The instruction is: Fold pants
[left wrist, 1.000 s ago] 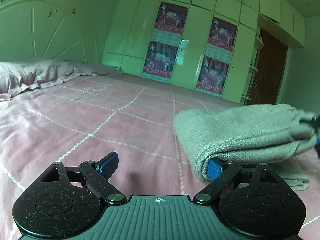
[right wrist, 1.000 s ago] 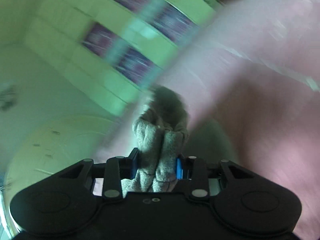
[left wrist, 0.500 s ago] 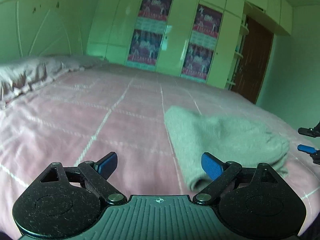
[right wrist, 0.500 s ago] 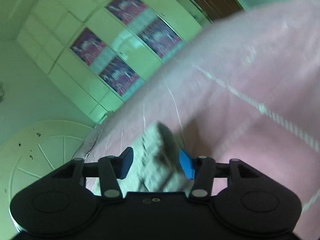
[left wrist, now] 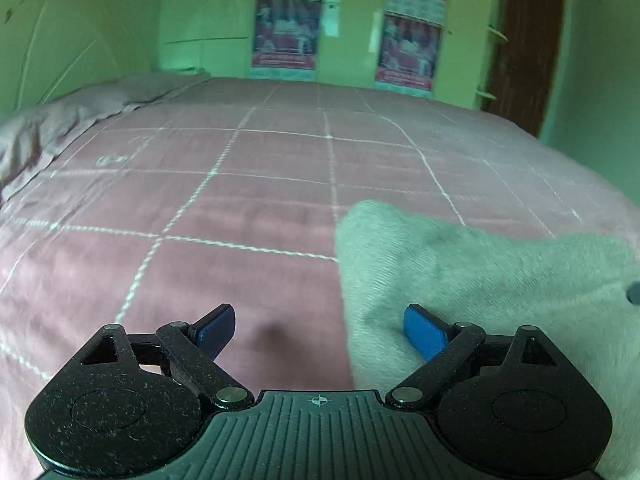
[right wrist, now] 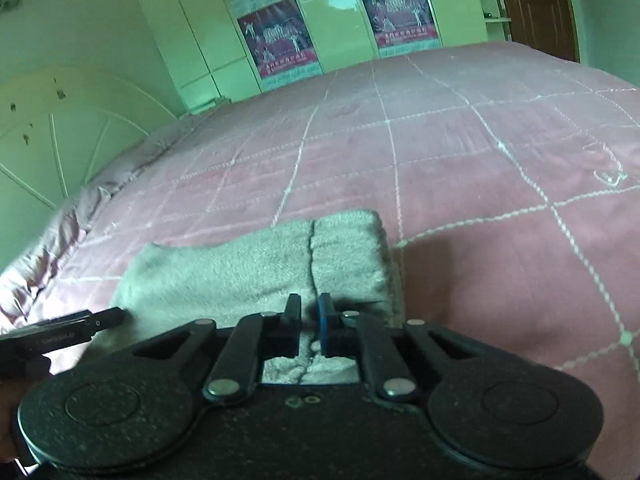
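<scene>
The grey pants [right wrist: 260, 272] lie folded in a thick bundle on the pink checked bed [right wrist: 480, 168]. The left hand-held gripper [left wrist: 316, 328] hangs released, spread wide at the bundle's edge. The right hand-held gripper [right wrist: 309, 316] is clenched above the fold, seemingly pinching no cloth.

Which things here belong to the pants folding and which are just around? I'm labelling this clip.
Job:
- folded grey pants
- left hand-held gripper, open
- right hand-held gripper, shut, empty

Just around:
- pink quilted bedspread
- pillow
- wardrobe posters
- brown door
</scene>
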A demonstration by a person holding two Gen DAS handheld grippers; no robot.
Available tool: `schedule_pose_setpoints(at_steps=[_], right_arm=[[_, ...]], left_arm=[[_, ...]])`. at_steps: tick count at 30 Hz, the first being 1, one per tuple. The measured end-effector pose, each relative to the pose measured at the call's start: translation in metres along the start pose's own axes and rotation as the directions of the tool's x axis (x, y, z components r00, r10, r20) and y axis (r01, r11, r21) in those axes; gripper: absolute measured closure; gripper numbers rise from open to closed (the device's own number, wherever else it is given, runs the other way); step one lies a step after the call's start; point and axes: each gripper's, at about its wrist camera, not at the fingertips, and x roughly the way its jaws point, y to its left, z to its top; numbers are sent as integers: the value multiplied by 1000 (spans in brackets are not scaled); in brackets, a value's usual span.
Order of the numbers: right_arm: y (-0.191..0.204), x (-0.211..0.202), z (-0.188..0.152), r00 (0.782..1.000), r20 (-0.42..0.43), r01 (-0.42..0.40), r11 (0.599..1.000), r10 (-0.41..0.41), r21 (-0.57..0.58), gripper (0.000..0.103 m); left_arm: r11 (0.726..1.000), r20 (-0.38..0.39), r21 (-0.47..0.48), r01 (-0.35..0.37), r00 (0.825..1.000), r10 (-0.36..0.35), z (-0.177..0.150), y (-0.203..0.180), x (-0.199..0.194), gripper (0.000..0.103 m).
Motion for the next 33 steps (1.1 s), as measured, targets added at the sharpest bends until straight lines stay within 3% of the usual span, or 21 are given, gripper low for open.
schedule_pose_setpoints(at_steps=[2,4,7,9,11,12,13,16,18,19,21,23,25,28,33], right_arm=[[8,-10,13,996,77,-36,999,38,-29,97],[19,2,29,995,77,-60,998,62,-36,92],[36,44,43,997,-43,-70,994,67,-78,94],[47,72,37,988,-153,-4,987,-21,-159,97],[46,87,28,980,-196,10,988,-41,-156,103],[44,89,25,980,-195,16,988,-46,-153,103],[42,89,23,982,-186,12,989,-40,-146,103],[34,61,22,995,-93,-51,995,43,-88,101],[33,33,21,999,-2,-33,992,33,-118,89],[33,24,17,999,15,-43,990,45,-133,90],[33,23,5,998,-24,-55,983,52,-173,91],[30,36,-6,997,-76,-15,980,0,-199,93],[29,26,-1,998,-54,-35,991,28,-133,93],[34,-10,3,997,44,-62,990,67,-125,87],[34,-29,-8,996,40,-77,990,83,-122,86]], left_arm=[[1000,75,-26,-16,997,18,9,3,-10,12],[999,97,-24,46,994,-43,26,-5,-7,12],[994,47,68,88,995,-91,39,-28,17,12],[990,-11,133,51,999,-50,36,-41,41,12],[989,-53,143,46,998,-39,28,-42,59,11],[991,-59,125,47,997,-39,24,-37,63,2],[995,-55,90,48,998,-43,21,-31,64,0],[997,-22,21,70,997,-69,19,-19,47,0],[998,40,18,57,998,-58,16,-12,22,0],[998,59,5,61,996,-61,13,-8,11,0],[997,54,21,78,995,-79,5,-7,2,0],[994,-9,102,24,1000,-23,-5,-17,11,0],[998,-27,43,37,999,-36,-5,-14,6,0],[997,27,73,38,999,-40,-3,-21,-23,0],[995,23,81,60,998,-62,-10,-28,-40,0]])
